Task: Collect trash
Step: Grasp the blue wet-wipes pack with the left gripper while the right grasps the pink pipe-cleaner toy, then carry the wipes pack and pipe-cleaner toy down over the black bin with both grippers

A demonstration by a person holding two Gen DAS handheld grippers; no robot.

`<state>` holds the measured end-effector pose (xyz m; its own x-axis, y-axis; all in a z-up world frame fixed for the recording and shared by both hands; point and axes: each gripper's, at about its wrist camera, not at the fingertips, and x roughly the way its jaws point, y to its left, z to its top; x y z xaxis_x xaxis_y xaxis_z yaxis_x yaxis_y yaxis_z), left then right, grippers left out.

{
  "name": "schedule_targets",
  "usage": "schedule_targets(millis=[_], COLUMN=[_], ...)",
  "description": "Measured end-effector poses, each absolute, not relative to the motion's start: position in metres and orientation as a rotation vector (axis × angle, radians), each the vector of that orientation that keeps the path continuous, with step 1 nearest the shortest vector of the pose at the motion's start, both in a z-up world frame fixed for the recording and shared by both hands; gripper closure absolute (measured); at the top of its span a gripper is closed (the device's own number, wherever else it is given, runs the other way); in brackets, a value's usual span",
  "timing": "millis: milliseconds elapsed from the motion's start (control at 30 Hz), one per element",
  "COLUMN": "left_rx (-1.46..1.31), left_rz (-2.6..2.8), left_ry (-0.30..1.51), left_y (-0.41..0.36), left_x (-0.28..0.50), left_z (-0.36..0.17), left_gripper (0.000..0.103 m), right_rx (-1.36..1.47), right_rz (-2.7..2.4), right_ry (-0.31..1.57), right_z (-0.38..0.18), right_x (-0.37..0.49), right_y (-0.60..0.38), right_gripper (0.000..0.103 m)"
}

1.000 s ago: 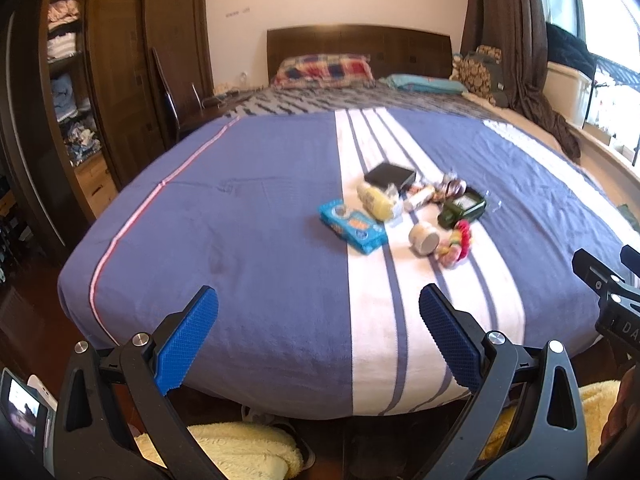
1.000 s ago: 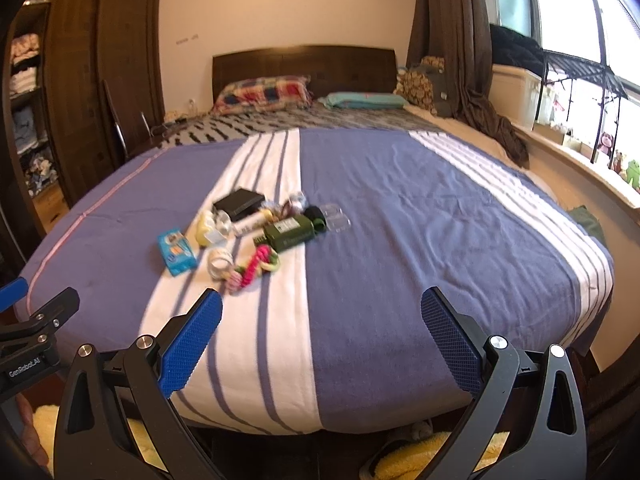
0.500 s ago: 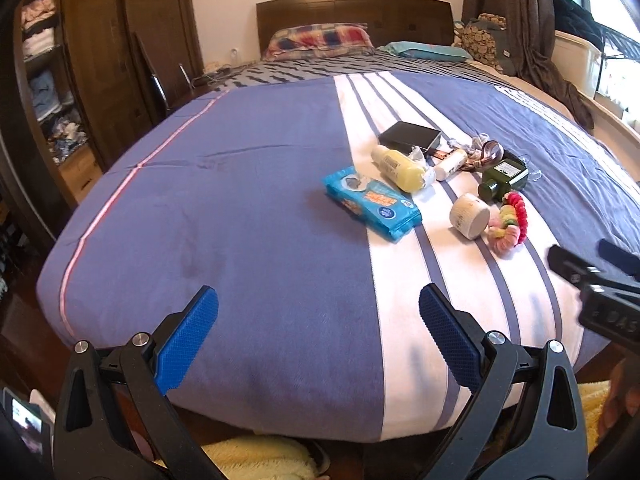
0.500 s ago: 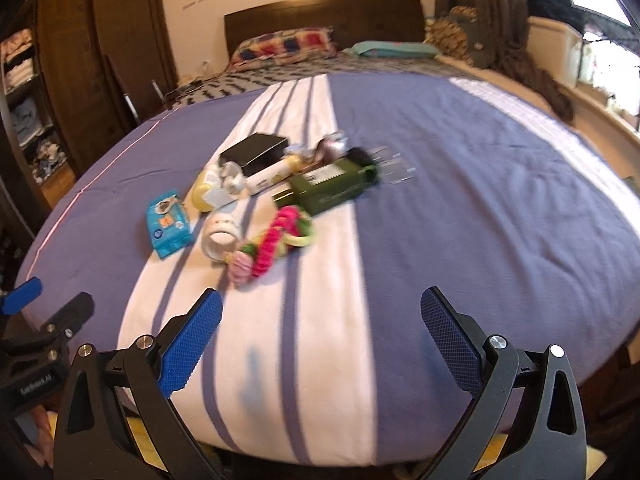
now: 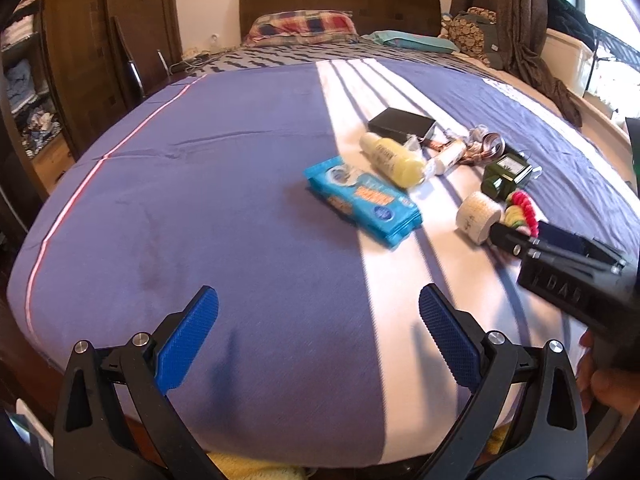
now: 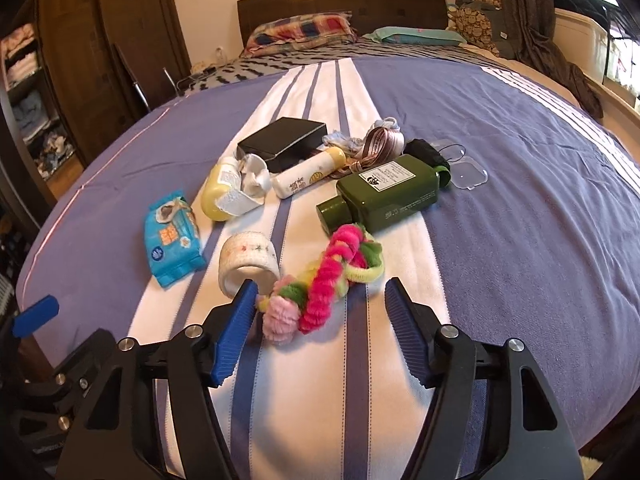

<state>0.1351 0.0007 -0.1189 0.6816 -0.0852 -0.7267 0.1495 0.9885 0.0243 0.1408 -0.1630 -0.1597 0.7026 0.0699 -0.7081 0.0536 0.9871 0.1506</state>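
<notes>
A cluster of items lies on the bed: a blue wipes pack (image 6: 173, 236) (image 5: 362, 200), a white tape roll (image 6: 248, 266) (image 5: 478, 216), a pink-green fuzzy ring toy (image 6: 324, 280), a green bottle (image 6: 386, 194), a yellow bottle (image 6: 224, 190) (image 5: 394, 158), a white tube (image 6: 308, 172), a black box (image 6: 282, 142) (image 5: 402, 124), ribbons (image 6: 378, 142) and a clear plastic lid (image 6: 466, 168). My right gripper (image 6: 320, 300) is open, its fingers on either side of the near end of the fuzzy toy. My left gripper (image 5: 318, 328) is open and empty over bare bedspread, left of the cluster.
The bed (image 5: 200, 184) has a blue and white striped cover, pillows (image 5: 300, 28) and a wooden headboard at the far end. A wardrobe (image 5: 80, 60) stands at the left; curtains and a window sill (image 6: 592, 48) are at the right.
Both grippers have moved forward over the bed toward the items. The right gripper's fingers have narrowed and now sit around the near end of the fuzzy toy.
</notes>
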Motion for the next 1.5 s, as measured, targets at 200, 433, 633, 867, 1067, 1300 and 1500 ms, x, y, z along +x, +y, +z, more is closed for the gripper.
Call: schedule_targets(millis=[200, 433, 633, 867, 1067, 1300, 1500], left_rx=[0.088, 0.037, 0.032, 0.002, 0.011, 0.04, -0.001], left_rz=[-0.141, -0.137, -0.087, -0.098, -0.133, -0.171, -0.221], left_ry=[0.798, 0.842, 0.893, 0.885, 0.874, 0.814, 0.737], left_y=[-0.019, -0.036, -0.043, -0.029, -0.022, -0.02, -0.018], left_x=[0.161, 0.201, 0.227, 0.216, 0.185, 0.121, 0.055], left_z=[-0.123, -0.133, -0.145, -0.14, -0.134, -0.112, -0.084], left_gripper=[0.01, 0.014, 0.02, 0.06, 0.061, 0.061, 0.061], right_rx=[0.133, 0.12, 0.118, 0.134, 0.122, 0.13, 0.123], right_rz=[0.027, 0.042, 0.027, 0.033, 0.056, 0.103, 0.142], right_ry=[0.784, 0.767, 0.746, 0.744, 0.722, 0.681, 0.64], right_z=[-0.163, -0.161, -0.159, -0.159, -0.15, -0.132, -0.114], right_x=[0.141, 0.136, 0.13, 0.121, 0.101, 0.065, 0.018], right_y=[-0.168, -0.18, -0.192, -0.199, -0.196, -0.193, -0.188], right_gripper=[0.065, 0.072, 0.087, 0.087, 0.087, 0.087, 0.087])
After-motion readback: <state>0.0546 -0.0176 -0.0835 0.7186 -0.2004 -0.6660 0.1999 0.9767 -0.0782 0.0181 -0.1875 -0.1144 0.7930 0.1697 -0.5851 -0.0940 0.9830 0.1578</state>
